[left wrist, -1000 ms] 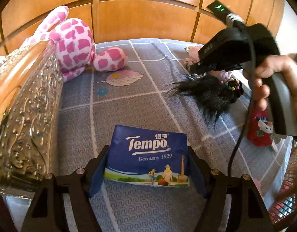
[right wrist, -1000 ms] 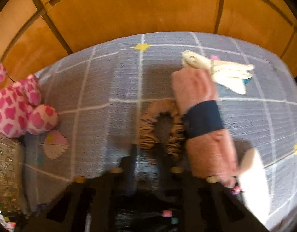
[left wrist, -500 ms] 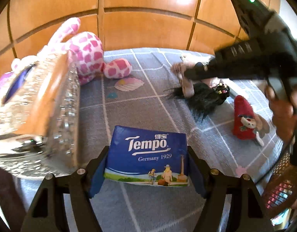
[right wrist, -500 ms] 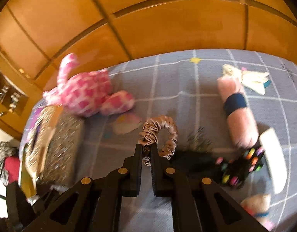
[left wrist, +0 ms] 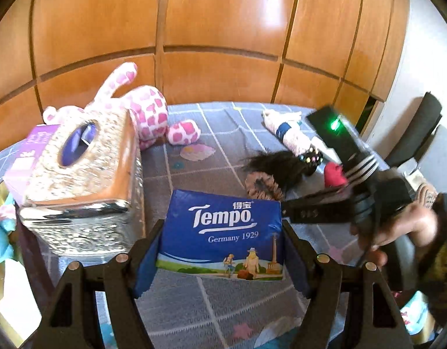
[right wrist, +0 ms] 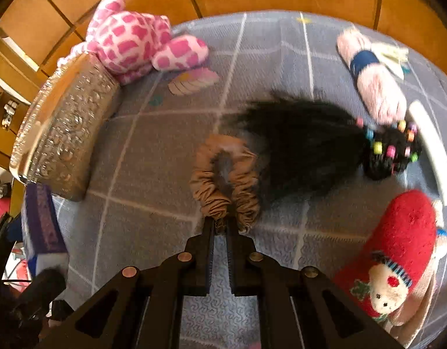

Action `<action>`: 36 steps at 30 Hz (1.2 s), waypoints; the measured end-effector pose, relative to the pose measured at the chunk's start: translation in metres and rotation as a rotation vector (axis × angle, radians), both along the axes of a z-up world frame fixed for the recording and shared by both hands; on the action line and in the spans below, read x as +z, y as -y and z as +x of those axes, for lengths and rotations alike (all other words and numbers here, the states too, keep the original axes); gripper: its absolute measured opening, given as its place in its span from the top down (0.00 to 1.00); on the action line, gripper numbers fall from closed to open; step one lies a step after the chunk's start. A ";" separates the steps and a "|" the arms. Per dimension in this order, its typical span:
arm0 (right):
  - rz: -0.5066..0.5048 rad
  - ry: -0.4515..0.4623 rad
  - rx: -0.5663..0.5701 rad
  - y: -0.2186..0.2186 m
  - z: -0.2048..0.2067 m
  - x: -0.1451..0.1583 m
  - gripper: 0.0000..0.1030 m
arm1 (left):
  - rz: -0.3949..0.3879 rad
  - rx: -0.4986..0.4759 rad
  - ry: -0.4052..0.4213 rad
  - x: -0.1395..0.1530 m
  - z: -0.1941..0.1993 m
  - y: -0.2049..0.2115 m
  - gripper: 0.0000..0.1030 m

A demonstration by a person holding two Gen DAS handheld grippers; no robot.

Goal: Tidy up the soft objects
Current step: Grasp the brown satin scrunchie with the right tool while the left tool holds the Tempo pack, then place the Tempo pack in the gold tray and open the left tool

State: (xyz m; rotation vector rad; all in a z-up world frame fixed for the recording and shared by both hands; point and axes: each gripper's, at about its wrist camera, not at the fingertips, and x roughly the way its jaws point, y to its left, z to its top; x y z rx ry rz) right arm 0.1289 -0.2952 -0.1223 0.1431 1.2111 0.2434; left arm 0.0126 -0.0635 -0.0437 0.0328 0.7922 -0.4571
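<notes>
The left gripper (left wrist: 220,242) clamps a blue Tempo tissue pack (left wrist: 222,232) between its fingers at lower centre, just right of a silver embossed tissue box (left wrist: 83,192). The right gripper (right wrist: 220,226) pinches a tan ruched fabric scrunchie (right wrist: 223,183) at its fingertips, mid-frame, beside a black hairpiece (right wrist: 305,133) on the grey checked bedcover (right wrist: 136,151).

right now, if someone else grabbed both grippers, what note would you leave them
Left gripper: shut on the blue Tempo tissue pack, held up beside the silver tissue box.
Right gripper: shut on the tan scrunchie, above the grey bedspread.
Loose on the bedspread: pink spotted plush, black hair piece with beads, pink rolled towel, red Christmas sock.
Done: both items are picked up, neither placed.
Left: set down the pack and the scrunchie, then sort the loose items.
</notes>
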 end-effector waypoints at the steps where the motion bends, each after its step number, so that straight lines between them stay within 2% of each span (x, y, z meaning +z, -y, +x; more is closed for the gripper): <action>1: -0.007 -0.001 0.006 -0.001 0.000 -0.001 0.93 | -0.003 0.006 0.007 0.003 -0.002 -0.003 0.28; 9: -0.129 0.068 0.062 -0.022 -0.010 0.002 0.91 | -0.071 0.119 0.036 0.035 -0.006 -0.049 0.28; 17: -0.155 0.094 0.061 -0.023 -0.013 0.000 0.91 | -0.148 0.349 0.050 0.056 -0.001 -0.140 0.28; 22: -0.166 0.104 0.049 -0.026 -0.013 -0.001 0.91 | -0.155 0.516 0.048 0.052 -0.001 -0.203 0.28; 29: -0.166 0.104 0.043 -0.025 -0.015 0.001 0.91 | -0.181 0.766 -0.019 0.034 0.014 -0.298 0.28; 36: -0.167 0.106 0.032 -0.025 -0.015 0.000 0.91 | -0.088 0.899 -0.056 0.013 0.056 -0.351 0.28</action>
